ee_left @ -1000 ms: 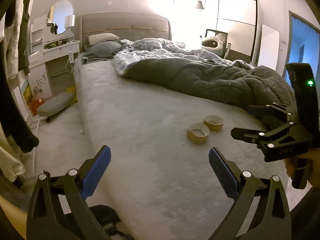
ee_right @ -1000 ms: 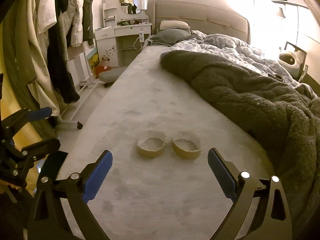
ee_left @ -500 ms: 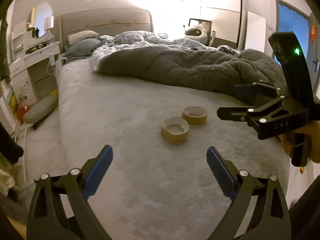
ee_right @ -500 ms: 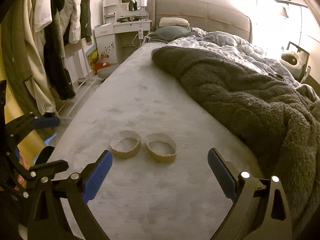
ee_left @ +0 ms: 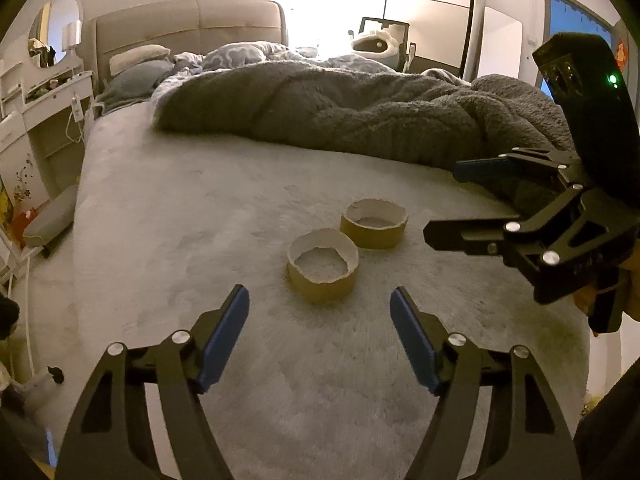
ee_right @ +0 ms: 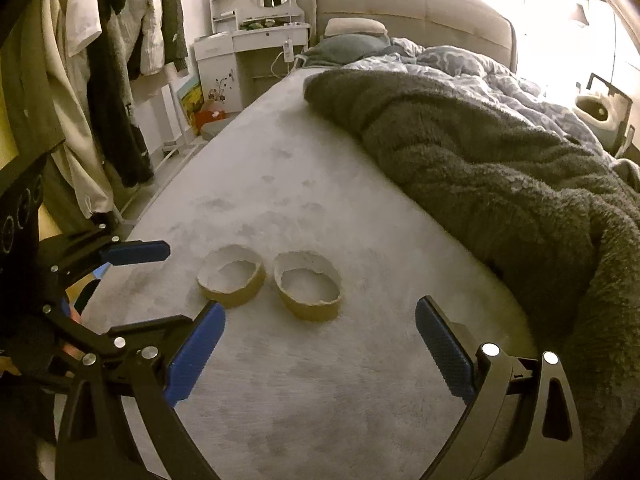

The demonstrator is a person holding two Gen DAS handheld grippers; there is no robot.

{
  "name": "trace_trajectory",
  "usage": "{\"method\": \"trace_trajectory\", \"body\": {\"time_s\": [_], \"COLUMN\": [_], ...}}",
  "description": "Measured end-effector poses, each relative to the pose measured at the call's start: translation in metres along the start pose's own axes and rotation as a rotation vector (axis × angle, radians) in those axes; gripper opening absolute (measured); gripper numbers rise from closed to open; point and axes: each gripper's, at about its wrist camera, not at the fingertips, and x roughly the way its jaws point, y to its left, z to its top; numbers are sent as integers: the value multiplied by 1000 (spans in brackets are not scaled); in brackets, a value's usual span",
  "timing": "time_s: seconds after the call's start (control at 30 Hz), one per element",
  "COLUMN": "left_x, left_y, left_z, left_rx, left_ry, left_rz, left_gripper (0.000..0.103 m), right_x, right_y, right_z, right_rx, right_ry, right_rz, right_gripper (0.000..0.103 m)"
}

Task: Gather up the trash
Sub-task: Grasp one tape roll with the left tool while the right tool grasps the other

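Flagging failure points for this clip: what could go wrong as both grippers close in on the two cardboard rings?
The left gripper, its jaws just narrowing, may clip the nearer torn brown cardboard ring and skid it across the soft grey bedcover. The rings nearly touch, so the right gripper could knock the left gripper's.

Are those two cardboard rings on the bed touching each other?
Apart. The right wrist view shows a strip of bed sheet between the left ring and right ring.
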Motion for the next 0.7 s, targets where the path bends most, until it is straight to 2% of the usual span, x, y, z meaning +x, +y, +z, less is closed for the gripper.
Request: {"method": "trace_trajectory", "body": {"time_s": [0.1, 0.3, 0.53, 0.7], "left_x": [9, 23, 31, 42], "left_y": [0, 6, 8, 8], "left_z": [2, 9, 17, 20], "left_rx": [-10, -36, -42, -40], "left_ry": [14, 62, 74, 98], "left_rz": [-13, -17, -57, -83], "left_gripper": [72, 59, 56, 49], "right_x": [4, 11, 24, 34], "right_y": [-4, -9, -16, -17], "right_z": [1, 5, 4, 5], "right_rx": [15, 29, 50, 54], "right_ry": [7, 13, 41, 64], "right_rz": [5, 23, 46, 67], "right_gripper": [97, 97, 83, 76]}}
